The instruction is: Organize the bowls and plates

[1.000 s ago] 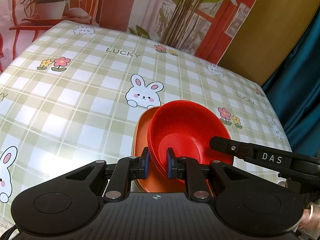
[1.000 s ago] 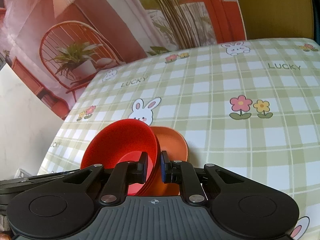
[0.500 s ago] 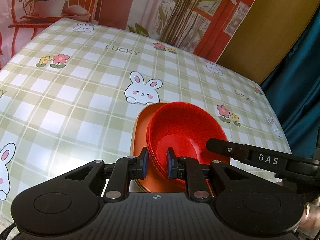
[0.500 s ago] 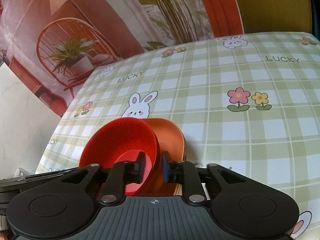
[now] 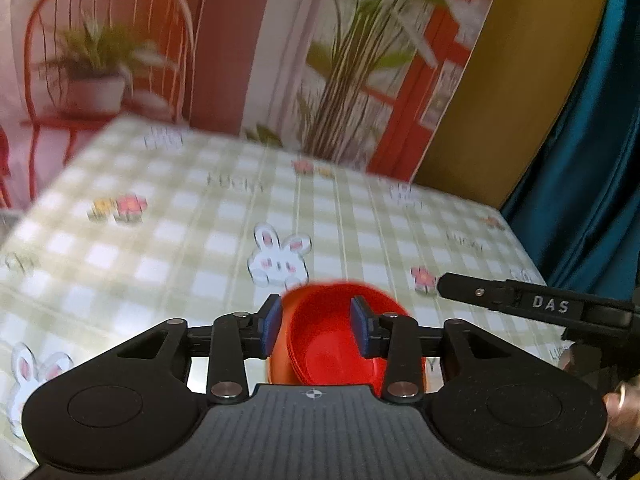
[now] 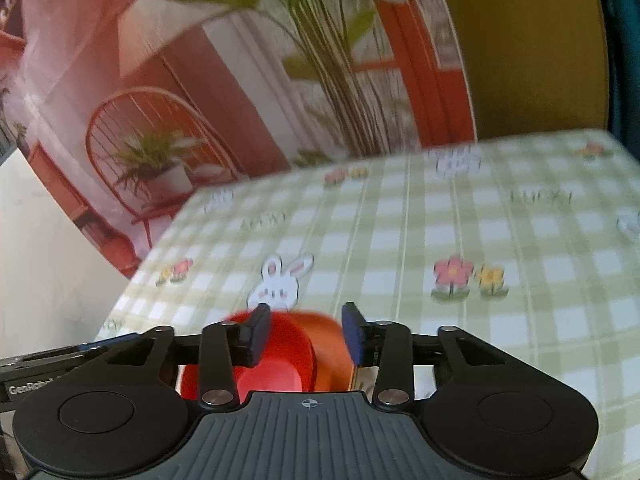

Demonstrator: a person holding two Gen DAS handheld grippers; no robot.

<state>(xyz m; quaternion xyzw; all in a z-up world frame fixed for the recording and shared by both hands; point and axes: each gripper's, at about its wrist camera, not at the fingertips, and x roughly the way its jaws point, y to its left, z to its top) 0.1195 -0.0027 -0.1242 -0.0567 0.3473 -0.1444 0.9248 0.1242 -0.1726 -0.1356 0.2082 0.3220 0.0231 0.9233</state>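
A: Left hand-held gripper (image 5: pixel 316 328): jaws spread wide, blue pads (image 5: pixel 270 320) clear of everything, gripping nothing; red bowl (image 5: pixel 340 340) seen between them, nested in an orange plate (image 5: pixel 278 364), both resting on the desk (image 5: pixel 160 248) under a checked bunny tablecloth (image 5: pixel 280 258).

B: Right hand-held gripper (image 6: pixel 306 334): equally wide open, holding nothing; red bowl (image 6: pixel 280 364) low and left of centre, orange plate (image 6: pixel 332 354) showing at its right edge.

A: Right tool's black arm marked DAS (image 5: pixel 548 306) off to the right, apart from the bowl; much blurred.

B: Backdrop: printed chair and potted plant (image 6: pixel 156 160).
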